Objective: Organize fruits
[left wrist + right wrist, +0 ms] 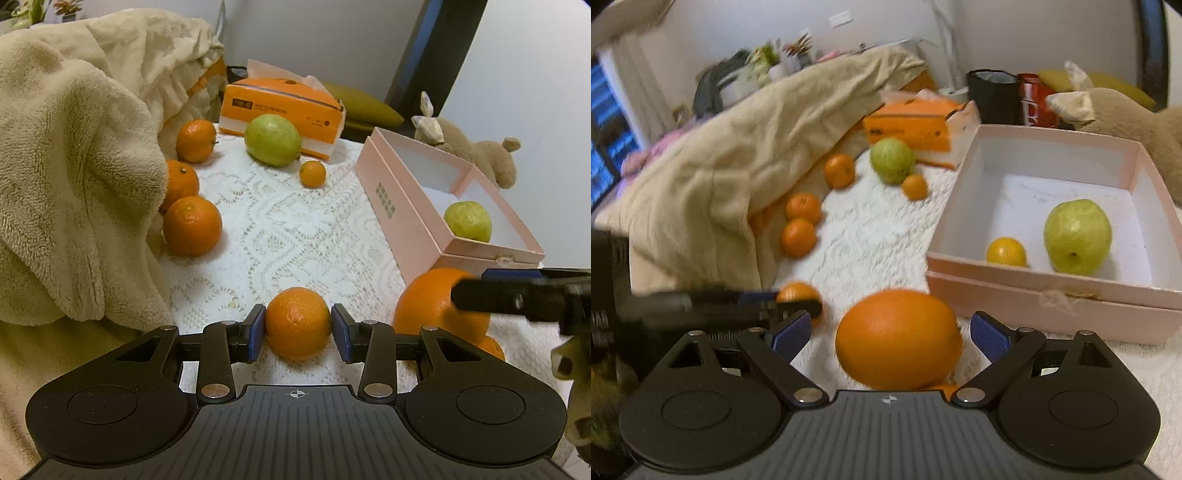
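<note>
My left gripper (298,328) has its blue pads against both sides of a mandarin (297,323) on the lace cloth, shut on it. My right gripper (891,334) is open around a large orange (898,339), pads apart from it; the same orange shows in the left wrist view (432,306). The pink box (1052,291) holds a green guava (1078,236) and a small orange fruit (1006,252). On the cloth lie another guava (272,139), a small kumquat (312,173) and three mandarins (192,226) by the blanket.
A beige fleece blanket (66,177) is heaped on the left. An orange tissue box (284,107) stands at the back. A plush toy (476,151) lies behind the pink box (406,206). A black cup (993,96) and a red item stand further back.
</note>
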Motion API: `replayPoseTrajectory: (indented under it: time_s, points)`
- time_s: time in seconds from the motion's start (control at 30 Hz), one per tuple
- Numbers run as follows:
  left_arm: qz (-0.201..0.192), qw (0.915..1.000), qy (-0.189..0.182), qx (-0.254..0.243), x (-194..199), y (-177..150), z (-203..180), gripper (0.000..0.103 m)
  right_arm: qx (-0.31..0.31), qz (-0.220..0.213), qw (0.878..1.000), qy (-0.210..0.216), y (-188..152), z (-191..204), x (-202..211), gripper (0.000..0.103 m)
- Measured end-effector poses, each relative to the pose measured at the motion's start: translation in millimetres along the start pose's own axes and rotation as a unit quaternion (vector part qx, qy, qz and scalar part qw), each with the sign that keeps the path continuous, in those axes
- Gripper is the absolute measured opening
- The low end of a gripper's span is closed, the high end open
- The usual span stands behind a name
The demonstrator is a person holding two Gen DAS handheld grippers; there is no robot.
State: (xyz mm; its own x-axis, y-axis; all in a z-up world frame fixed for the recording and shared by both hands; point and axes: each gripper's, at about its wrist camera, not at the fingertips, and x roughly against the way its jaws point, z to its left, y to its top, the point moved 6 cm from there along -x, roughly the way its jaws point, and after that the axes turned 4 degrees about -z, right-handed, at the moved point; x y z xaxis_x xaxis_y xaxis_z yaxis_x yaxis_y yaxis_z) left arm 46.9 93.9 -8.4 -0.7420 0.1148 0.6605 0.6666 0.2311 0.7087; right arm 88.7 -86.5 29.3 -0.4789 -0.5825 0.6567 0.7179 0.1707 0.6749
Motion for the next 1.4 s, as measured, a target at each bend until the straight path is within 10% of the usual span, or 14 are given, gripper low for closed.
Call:
replayPoseTrajectory:
  time_s: [0.17, 0.43, 0.87, 1.4]
  points:
    - [0.0, 1.0, -0.001, 0.001, 0.0, 0.1, 0.5, 0.044, -0.029, -0.015, 0.999, -0.005, 3.8, -10.7, 4.5, 0.068]
    - [-0.004, 1.0, 0.004, 0.003, 3.4, 3.1, 4.0, 0.044, -0.014, -0.005, 1.0, 0.012, -6.1, -5.0, 7.6, 0.058]
    - [-0.013, 0.9996, 0.005, 0.023, 9.2, 11.9, 17.1, 0.044, 0.264, -0.04, 0.957, -0.11, -38.1, 67.7, -13.9, 0.081]
    - [0.005, 0.9999, -0.009, -0.01, 0.5, -2.5, -5.6, 0.044, 0.131, 0.015, 0.987, -0.088, -34.1, 13.6, -40.9, 0.081]
